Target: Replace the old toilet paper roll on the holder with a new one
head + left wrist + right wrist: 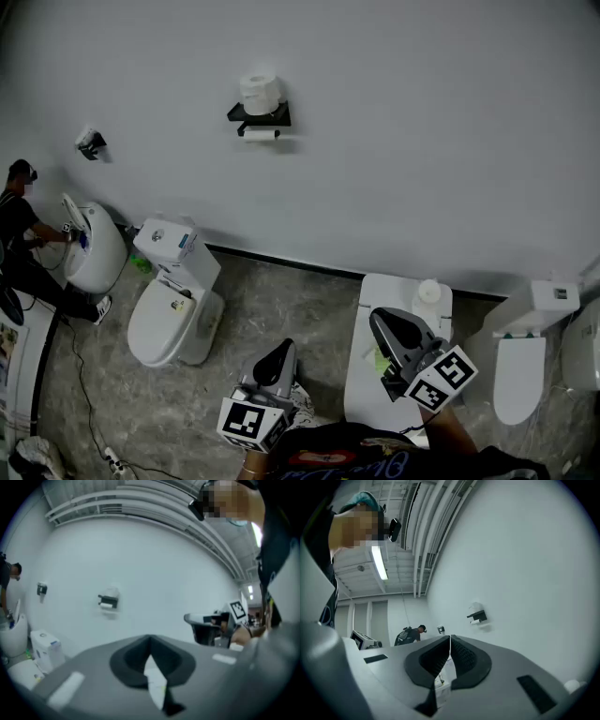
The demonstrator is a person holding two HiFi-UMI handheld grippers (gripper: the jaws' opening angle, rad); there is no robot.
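Observation:
A black toilet paper holder [259, 116] hangs high on the white wall. A full white roll [260, 92] sits on its top shelf, and a thin, nearly used-up roll [261, 134] hangs on the bar beneath. The holder [108, 601] is small and far off in the left gripper view, and the holder [477, 616] is just as distant in the right gripper view. My left gripper [284, 349] and right gripper [382, 319] are low in the head view, far from the wall. Both are shut with nothing between the jaws.
A white cabinet top [370, 384] lies under my right gripper, with a white round object [428, 292] at its far end. Toilets stand on the floor at left [173, 314] and right [520, 366]. A person [23, 248] bends over another toilet at far left.

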